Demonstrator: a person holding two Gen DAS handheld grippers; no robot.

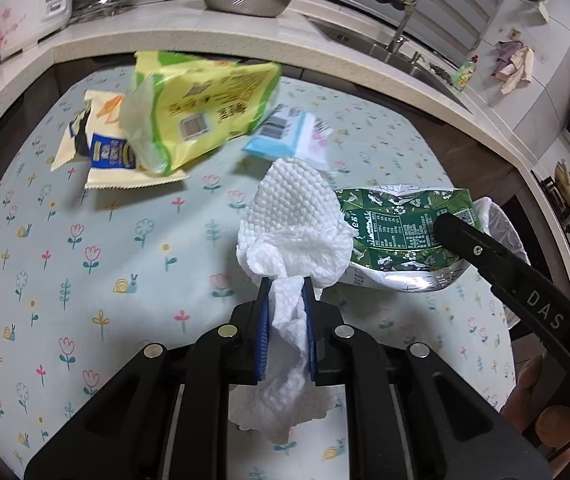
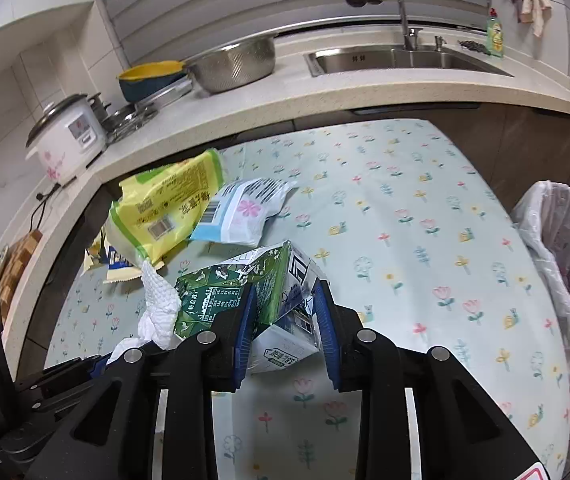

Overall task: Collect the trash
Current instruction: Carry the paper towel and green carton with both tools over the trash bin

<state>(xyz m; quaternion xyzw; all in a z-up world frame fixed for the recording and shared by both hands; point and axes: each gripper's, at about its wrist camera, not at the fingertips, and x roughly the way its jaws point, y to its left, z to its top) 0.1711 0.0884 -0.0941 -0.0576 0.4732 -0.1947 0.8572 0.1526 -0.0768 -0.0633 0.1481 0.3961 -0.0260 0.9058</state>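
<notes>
While both claws are loaded, we list what we see. Left claw point(image 1: 288, 300): jaws narrow, blue pads pinched on a crumpled white tissue point(image 1: 293, 224); the tissue fans out ahead of the tips and trails back between the fingers. Right claw point(image 2: 285, 316): jaws narrow, clamped on a squashed green and white carton point(image 2: 245, 284), which is tilted and hangs above the cloth. In the left wrist view the carton sits just right of the tissue, with one black finger of the right claw across its side. In the right wrist view the tissue shows just left of the carton.

We count three further pieces of trash on the floral cloth point(image 2: 405, 208) that covers the counter: a yellow and green bag point(image 1: 201, 108), a blue and white wrapper point(image 1: 285, 132) just to its right, and a cream wrapper point(image 1: 105, 148) with a blue label, partly under the yellow bag. All three lie well beyond both claws.

A bin point(image 2: 561, 264) lined with a clear bag stands at the right edge of the cloth.

Behind the cloth, a raised worktop carries a rice cooker point(image 2: 69, 136), a steel colander point(image 2: 233, 64), and a sink point(image 2: 401, 58) with a tap. A green bottle point(image 2: 495, 36) stands by the sink.
</notes>
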